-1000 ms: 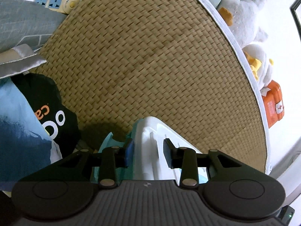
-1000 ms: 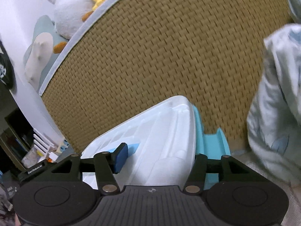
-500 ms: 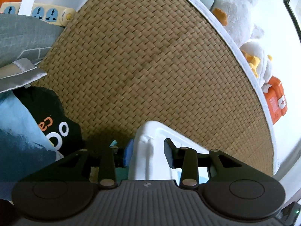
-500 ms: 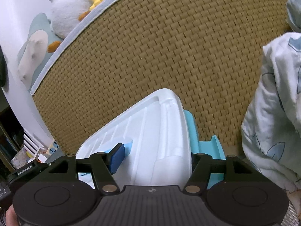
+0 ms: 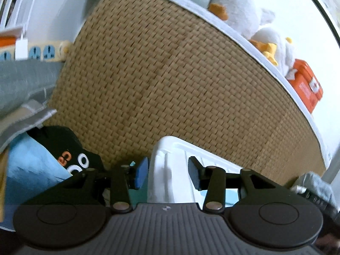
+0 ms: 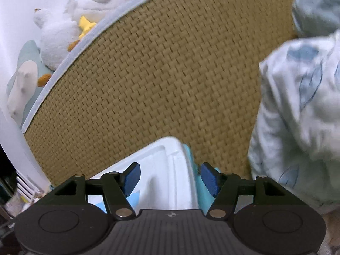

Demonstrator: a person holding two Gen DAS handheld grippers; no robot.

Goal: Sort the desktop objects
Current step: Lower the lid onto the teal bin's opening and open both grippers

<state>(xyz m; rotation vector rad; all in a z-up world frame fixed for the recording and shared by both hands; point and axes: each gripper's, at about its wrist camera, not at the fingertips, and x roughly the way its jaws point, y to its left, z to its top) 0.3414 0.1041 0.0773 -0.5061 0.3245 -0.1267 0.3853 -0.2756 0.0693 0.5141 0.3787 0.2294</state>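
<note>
A white plastic box (image 5: 176,148) lies on a teal thing (image 6: 190,155) on the woven mat (image 5: 170,74). My left gripper (image 5: 167,175) straddles the box's left wall. Its jaws are opening: the blue pad (image 5: 141,175) stands just outside the wall and the black pad (image 5: 194,176) inside, neither pressing. My right gripper (image 6: 170,179) straddles the right wall of the white box (image 6: 161,153) and the teal edge. Its jaws are opening too, with gaps at both pads.
White plush ducks (image 5: 240,6) and an orange case (image 5: 306,85) line the mat's far edge. A power strip (image 5: 42,52), grey cushion (image 5: 21,80) and black printed cloth (image 5: 63,146) lie at the left. A pale leaf-print quilt (image 6: 301,116) is bunched at the right.
The left jaws have widened off the box wall and the left view has rolled and shifted. The right gripper has drawn back along the box, and its right pad now shows clear of the teal edge.
</note>
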